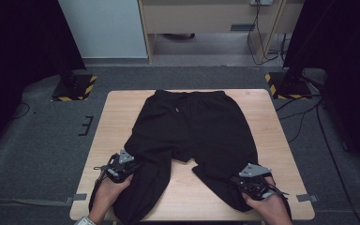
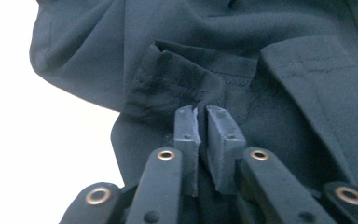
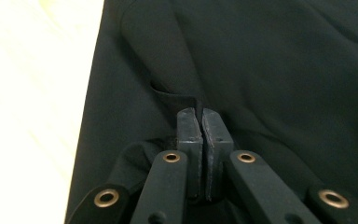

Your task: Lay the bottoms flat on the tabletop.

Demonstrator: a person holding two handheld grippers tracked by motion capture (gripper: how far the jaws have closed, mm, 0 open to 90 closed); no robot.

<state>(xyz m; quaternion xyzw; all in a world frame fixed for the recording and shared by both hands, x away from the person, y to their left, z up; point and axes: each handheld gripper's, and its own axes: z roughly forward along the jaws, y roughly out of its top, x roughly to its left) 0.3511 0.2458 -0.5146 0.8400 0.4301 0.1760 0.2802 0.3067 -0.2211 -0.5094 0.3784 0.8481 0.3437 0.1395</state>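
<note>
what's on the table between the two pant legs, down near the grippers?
Nothing: bare wooden table shows between the legs of the black pants in the high view, flanked by left gripper and right gripper.

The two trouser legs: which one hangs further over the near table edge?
The leg at the left gripper: on these black trousers its cuff spills past the table edge, while the other leg's end stays on the wood.

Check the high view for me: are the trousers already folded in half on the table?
No, the black trousers lie spread flat on the table, waistband at the far edge and both legs splayed toward the person.
</note>
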